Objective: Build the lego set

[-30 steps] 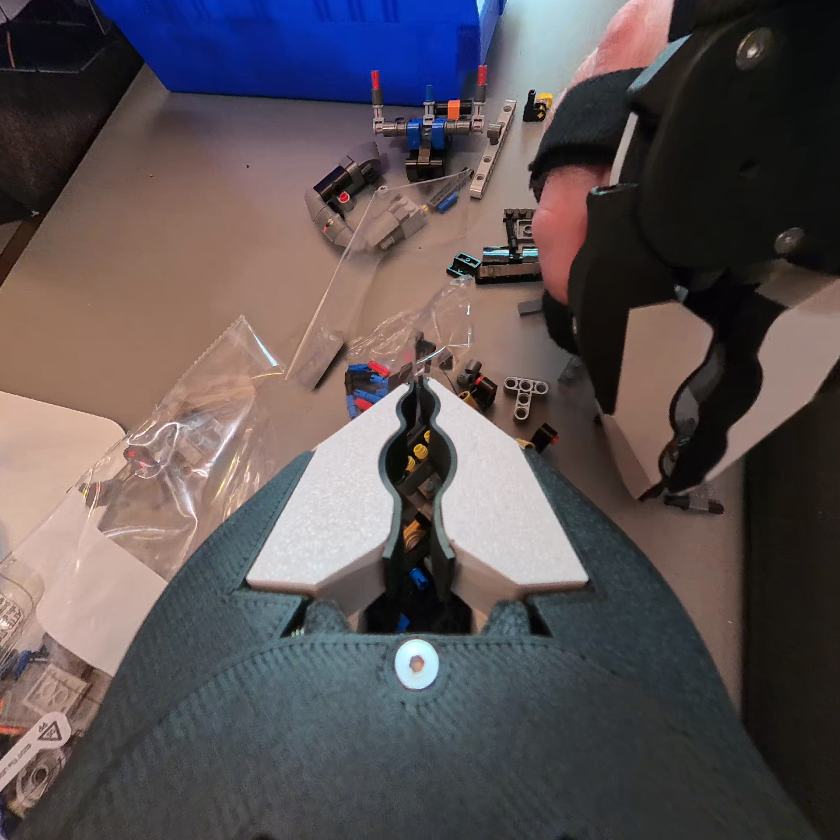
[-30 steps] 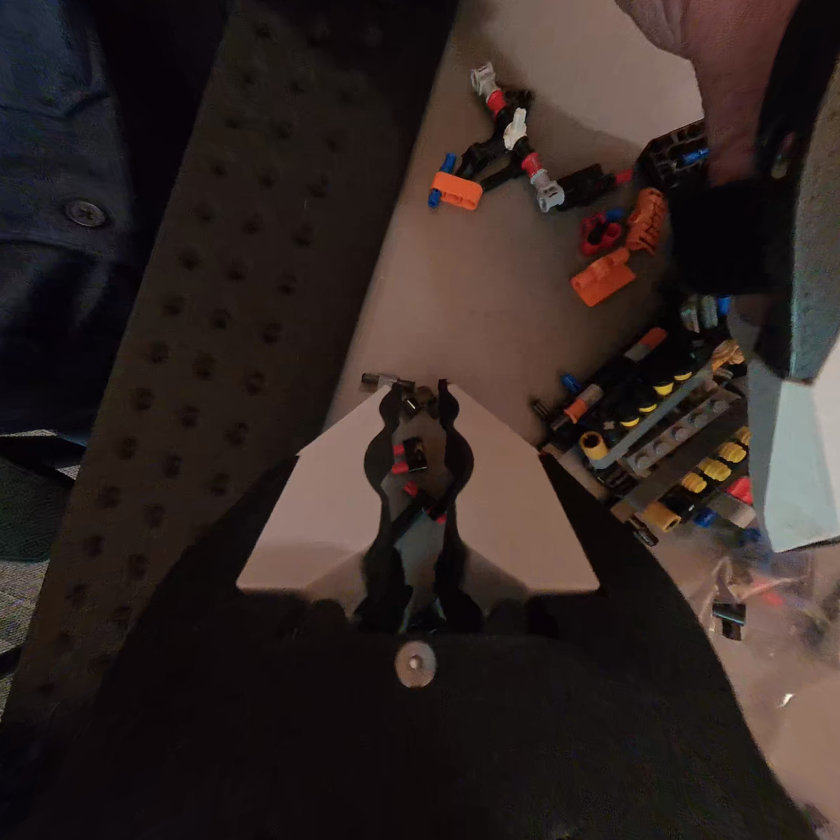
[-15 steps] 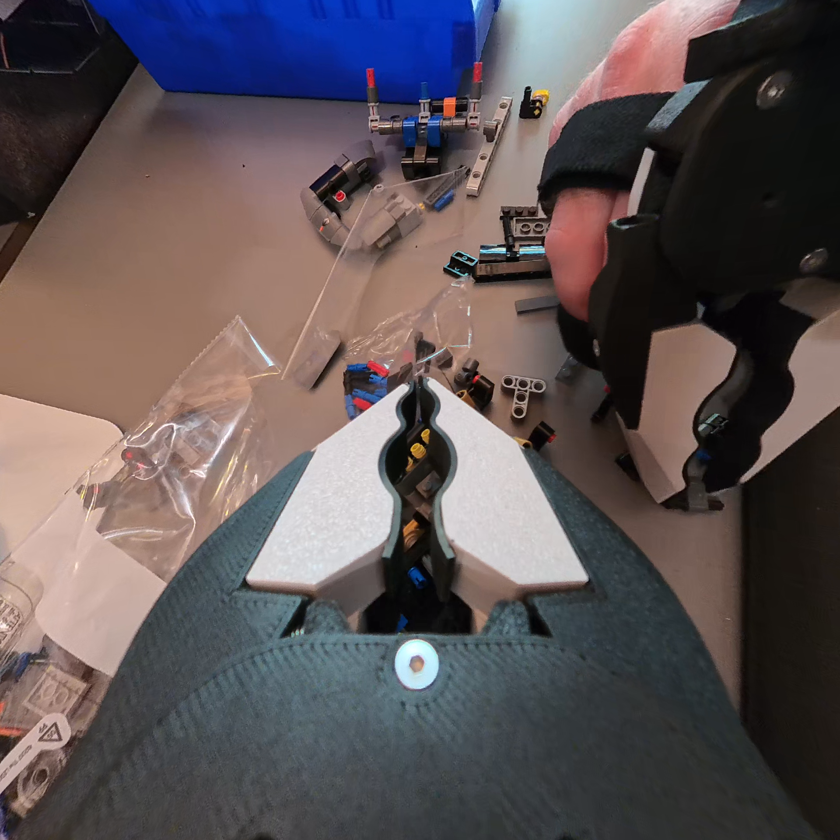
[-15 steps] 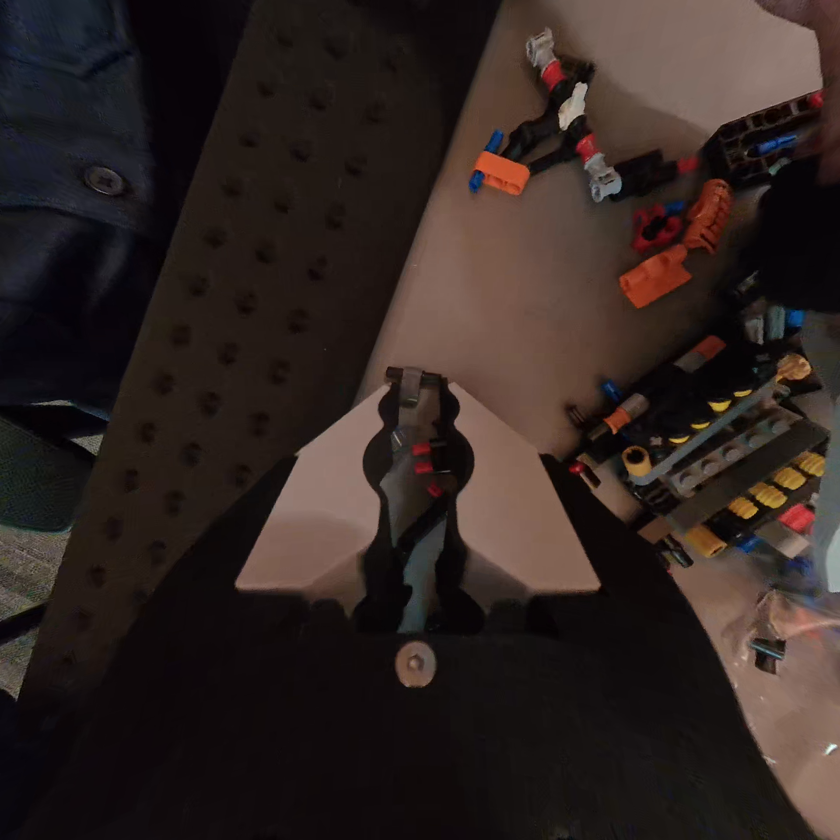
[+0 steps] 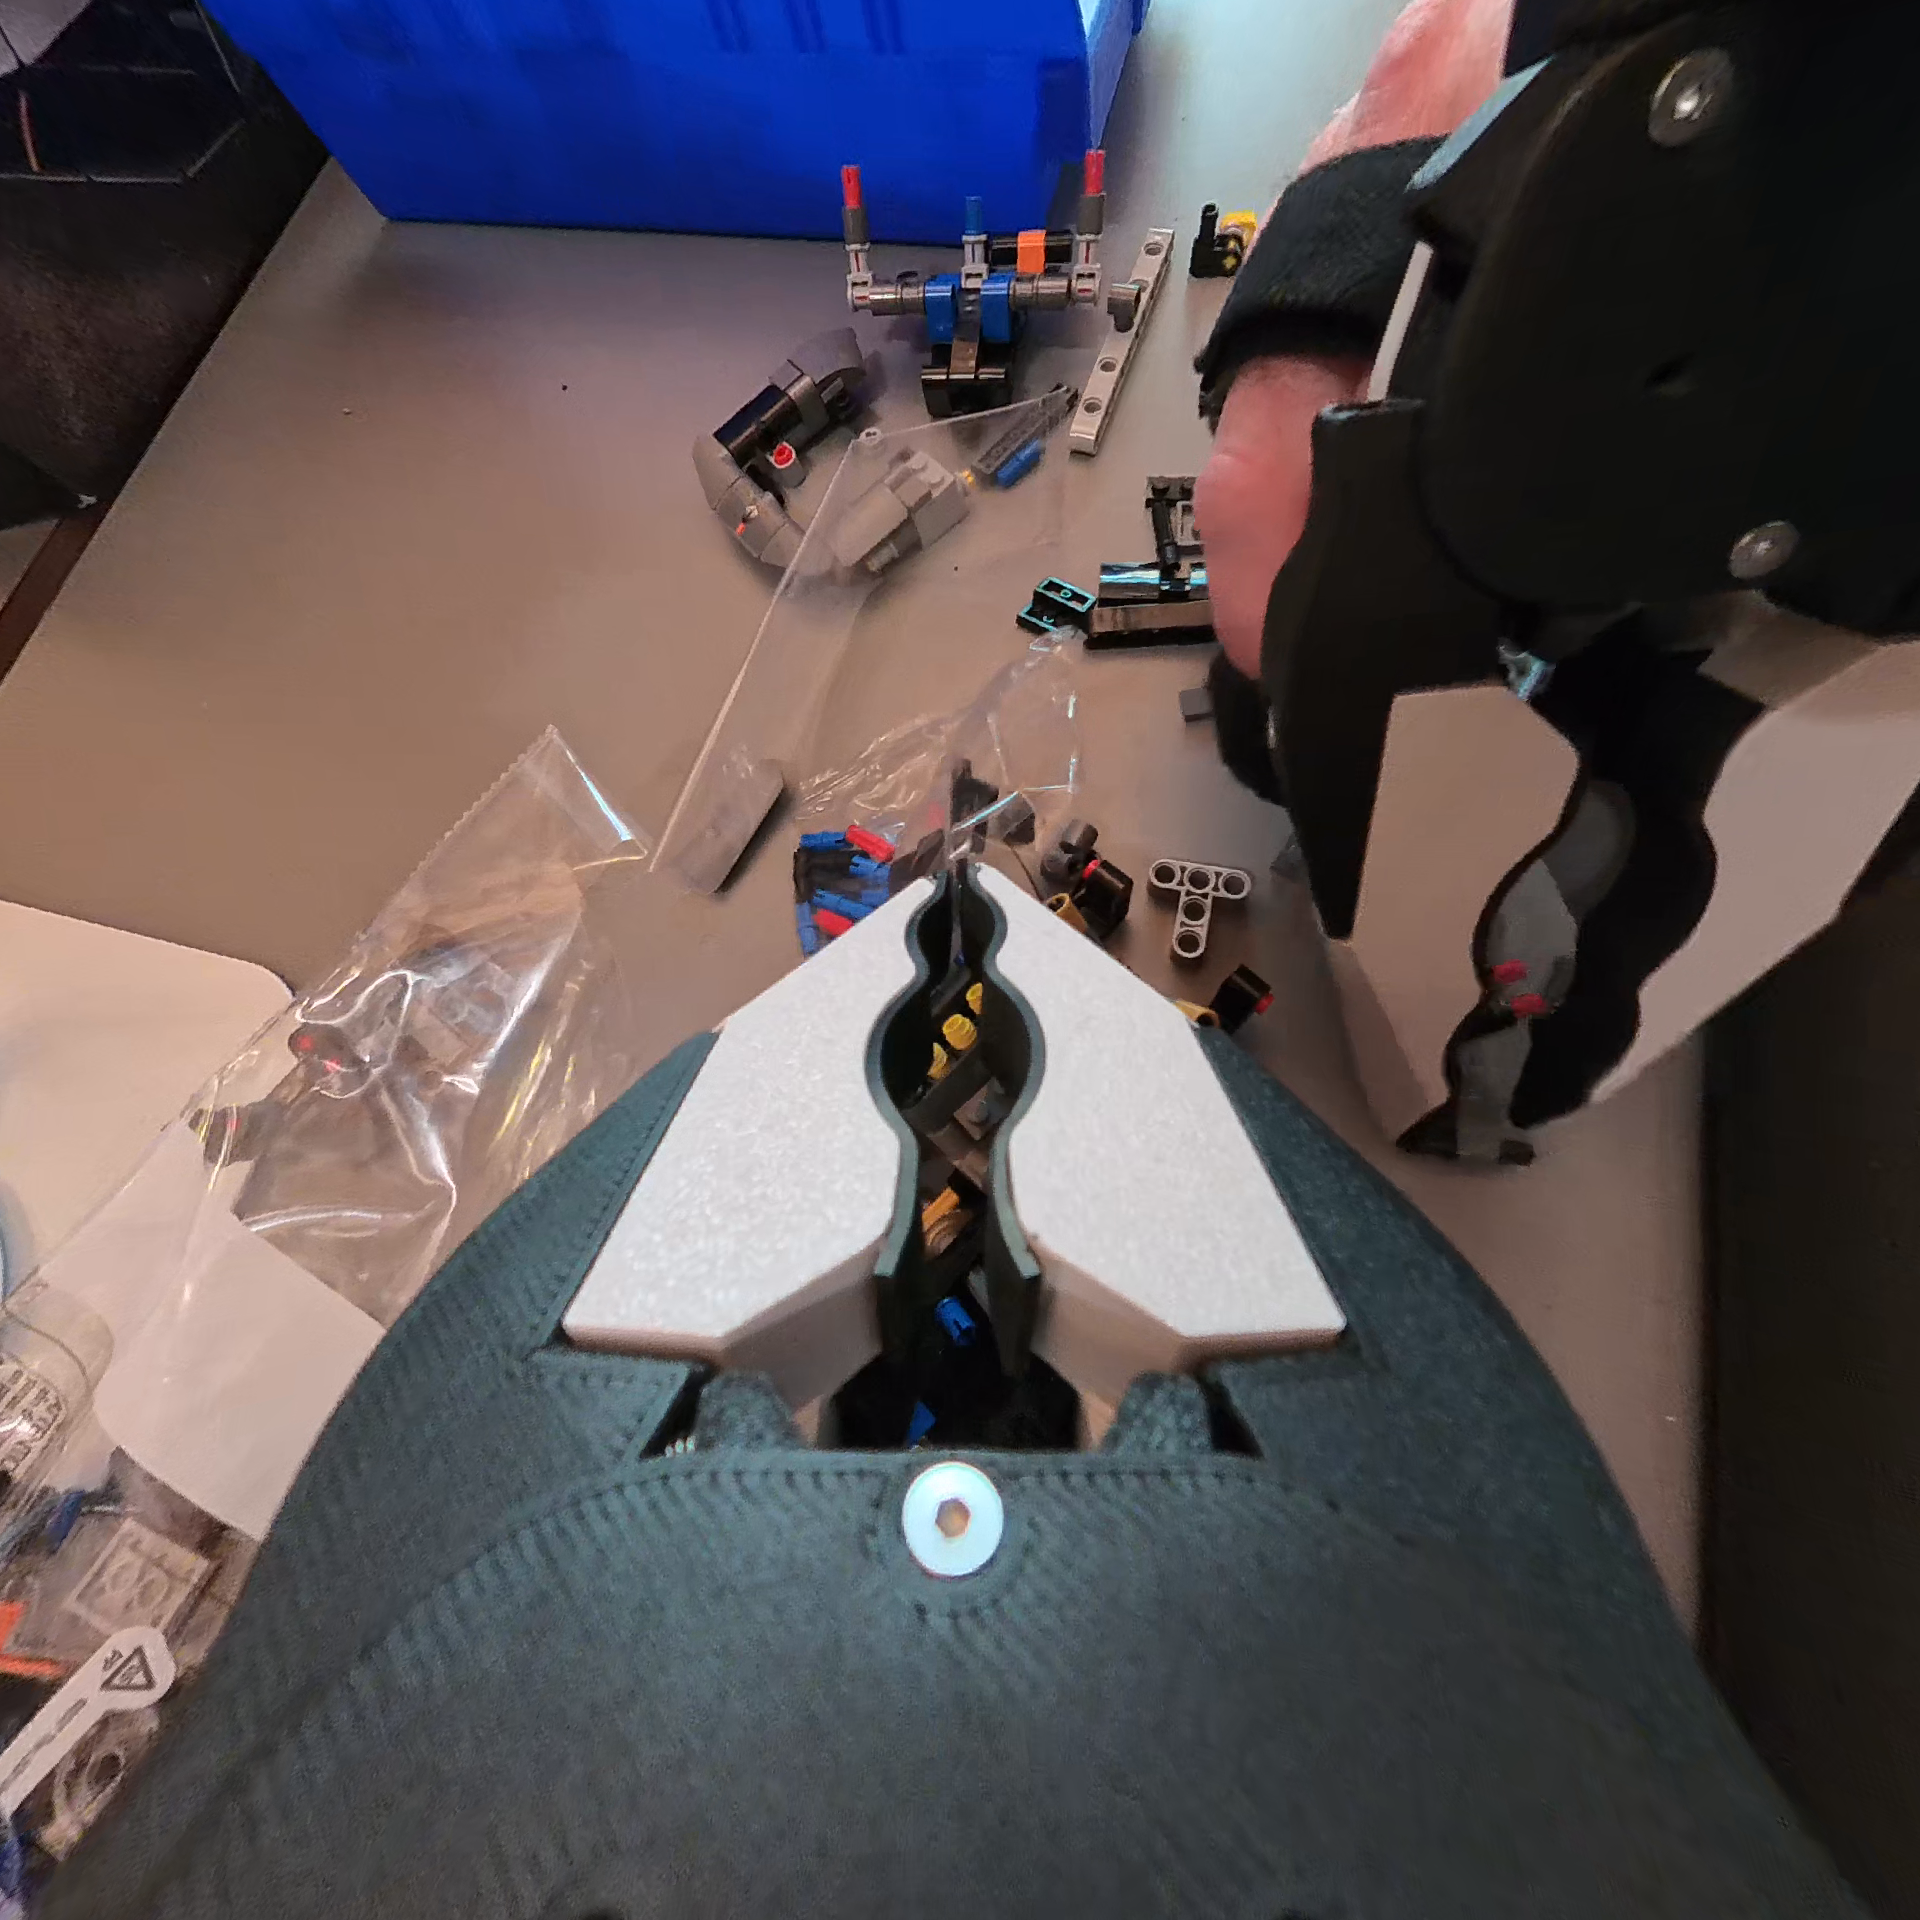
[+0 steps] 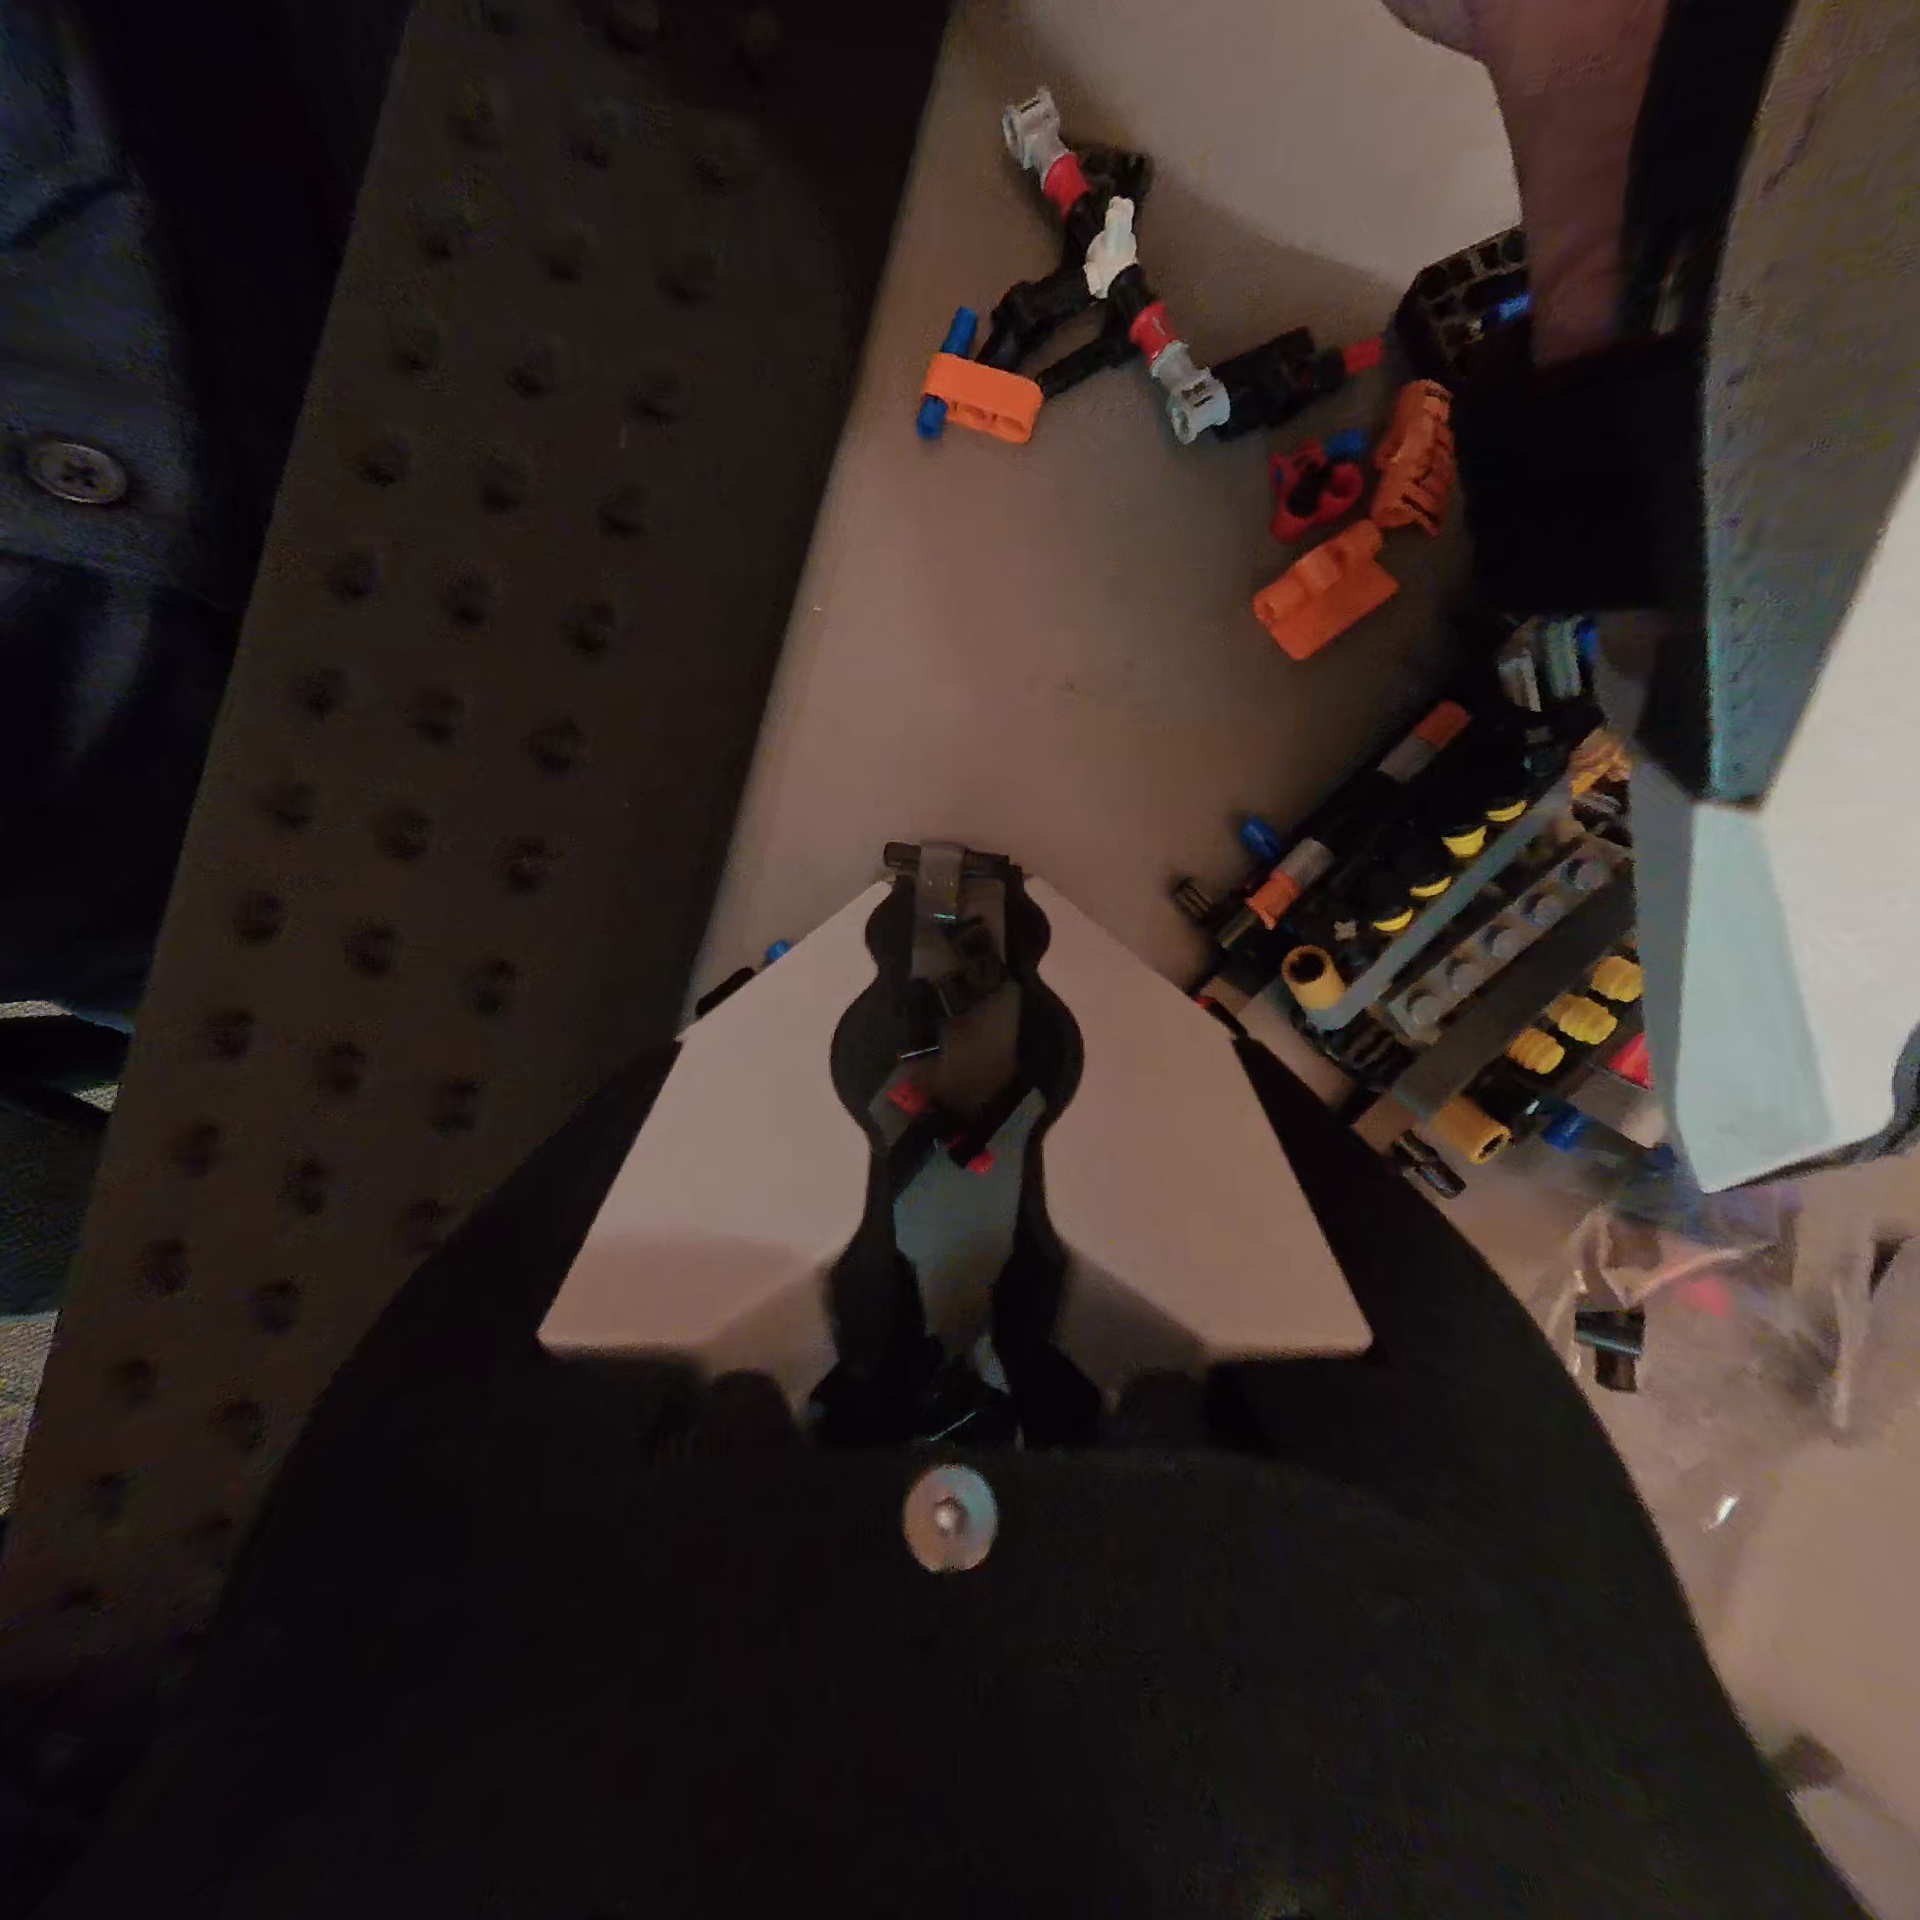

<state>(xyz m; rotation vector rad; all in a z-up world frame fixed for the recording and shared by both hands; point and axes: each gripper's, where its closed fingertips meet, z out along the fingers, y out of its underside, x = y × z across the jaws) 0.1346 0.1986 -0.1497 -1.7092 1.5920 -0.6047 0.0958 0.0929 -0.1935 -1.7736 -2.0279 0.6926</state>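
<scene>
In the left wrist view, the left gripper has its fingers pressed together over the long lego assembly, mostly hidden beneath them; whether they clamp it is unclear. A clear bag blurs the parts inside. In the right wrist view, dim and cut off by a dark studded strip along the table's edge, the right gripper seems clenched on a small dark piece, and the yellow-pinned assembly shows fully there, beside open table.
</scene>
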